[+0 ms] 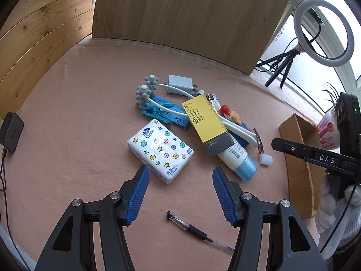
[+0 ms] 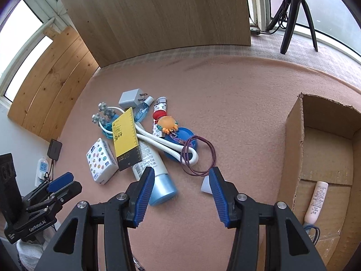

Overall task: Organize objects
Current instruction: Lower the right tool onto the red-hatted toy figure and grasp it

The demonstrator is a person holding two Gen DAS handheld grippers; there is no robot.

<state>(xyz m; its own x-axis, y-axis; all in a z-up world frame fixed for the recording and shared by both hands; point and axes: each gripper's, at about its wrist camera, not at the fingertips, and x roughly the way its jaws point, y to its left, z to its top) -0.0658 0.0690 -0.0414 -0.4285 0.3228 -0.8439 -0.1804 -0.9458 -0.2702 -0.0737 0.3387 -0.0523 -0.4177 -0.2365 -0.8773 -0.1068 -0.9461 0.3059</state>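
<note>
A pile of small items lies on the pink felt: a star-print tissue pack [image 1: 160, 150], a yellow ruler card [image 1: 207, 124] across a white tube with a blue cap [image 1: 239, 160], a grey charger [image 1: 180, 83], and a white massager with grey knobbed balls [image 1: 146, 92]. My left gripper [image 1: 180, 170] hovers open just in front of the tissue pack, with nothing between its fingers. My right gripper [image 2: 182, 172] is open above the felt. The tube's blue cap [image 2: 162, 189] lies by its left finger and a small white cap [image 2: 206, 186] by its right finger.
An open cardboard box [image 2: 293, 135] at the right holds a pink tube [image 2: 315, 203]. A black pen [image 1: 198, 230] lies near my left gripper. A purple hair band [image 2: 200, 155], an orange octopus toy [image 2: 168, 123] and a lighter [image 2: 159, 108] are in the pile. A wooden board [image 1: 180, 11] stands behind.
</note>
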